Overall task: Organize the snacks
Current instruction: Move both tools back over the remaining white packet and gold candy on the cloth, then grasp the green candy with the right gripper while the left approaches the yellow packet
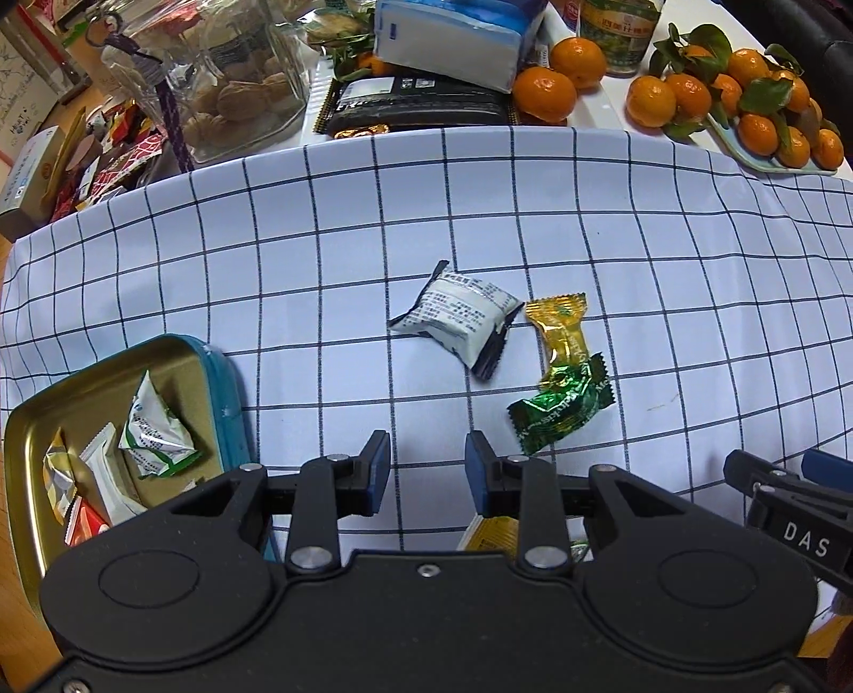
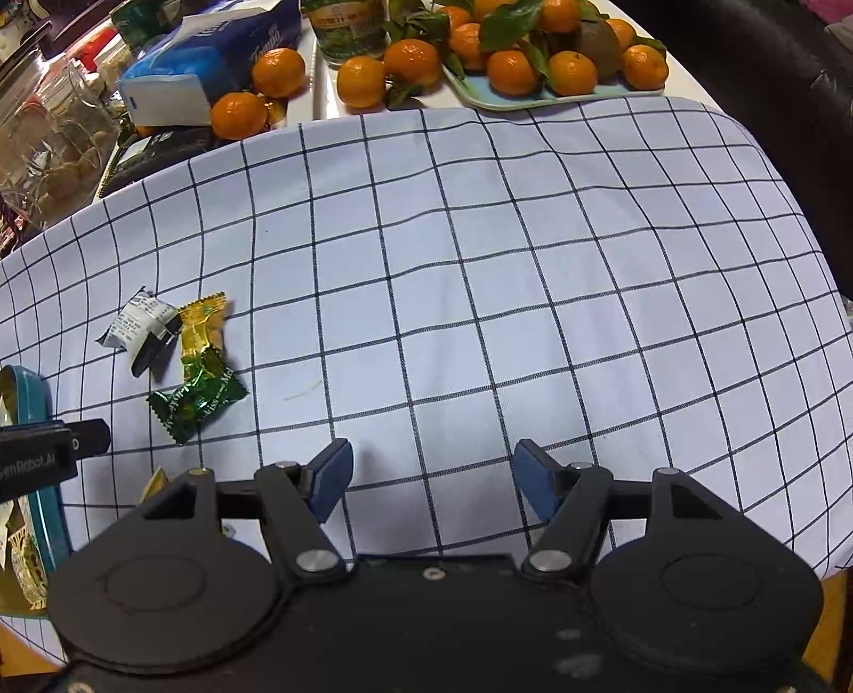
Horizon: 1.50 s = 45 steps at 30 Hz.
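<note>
A white snack packet [image 1: 458, 317] [image 2: 139, 326], a gold candy [image 1: 560, 330] [image 2: 201, 325] and a green candy [image 1: 562, 405] [image 2: 198, 400] lie together on the checked cloth. A teal tin [image 1: 226, 394] [image 2: 32, 394] with a gold inside holds several wrapped snacks at the left. My left gripper [image 1: 426, 469] is open and empty, just short of the white packet. My right gripper [image 2: 432, 474] is open and empty over bare cloth, right of the candies. A yellow packet [image 1: 493, 533] peeks from under the left gripper.
Behind the cloth [image 1: 613, 224] stand a glass jar of walnuts [image 1: 234, 90], a tissue pack [image 1: 448, 42], a dark box [image 1: 416, 106], loose mandarins [image 1: 544, 93] and a tray of mandarins [image 2: 533, 58]. More packets lie at far left [image 1: 106, 160].
</note>
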{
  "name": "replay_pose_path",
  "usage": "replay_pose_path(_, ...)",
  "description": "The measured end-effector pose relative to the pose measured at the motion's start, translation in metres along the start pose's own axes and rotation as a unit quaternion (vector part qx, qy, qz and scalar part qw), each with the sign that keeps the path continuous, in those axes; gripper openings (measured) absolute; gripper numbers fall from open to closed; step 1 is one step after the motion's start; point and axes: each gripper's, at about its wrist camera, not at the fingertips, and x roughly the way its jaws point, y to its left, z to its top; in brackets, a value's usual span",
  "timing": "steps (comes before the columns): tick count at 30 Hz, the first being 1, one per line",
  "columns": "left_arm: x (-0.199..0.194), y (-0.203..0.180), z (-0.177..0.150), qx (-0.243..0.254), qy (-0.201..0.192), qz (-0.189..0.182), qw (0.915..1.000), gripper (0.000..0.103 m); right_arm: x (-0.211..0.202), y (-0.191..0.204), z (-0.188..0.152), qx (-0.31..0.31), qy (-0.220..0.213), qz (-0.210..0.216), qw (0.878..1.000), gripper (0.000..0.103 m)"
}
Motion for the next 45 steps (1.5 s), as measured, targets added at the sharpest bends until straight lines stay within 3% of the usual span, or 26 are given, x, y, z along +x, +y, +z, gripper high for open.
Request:
replay_pose_path(16,0.002,0.010,0.033,-0.054,0.002,-0.030,0.9981,0.040,0.006,0.009,0.007,0.007,0.008,0.022,1.000,0.070)
replay_pose_path(31,0.004,0.026,0.037,-0.070,0.009,-0.035,0.9969,0.040,0.014,0.034,0.014,-0.005,0.013,0.038,0.999,0.070)
replay_pose_path(41,-0.012,0.061,0.039,-0.121,-0.007,-0.047,0.9915,0.040,0.013,0.051,0.022,0.060,0.012,0.134,0.989,0.065)
replay_pose_path(45,-0.013,0.068,0.036,-0.130,-0.005,-0.052,0.9902,0.040,0.018,0.067,0.023,0.062,0.012,0.122,0.991,0.064)
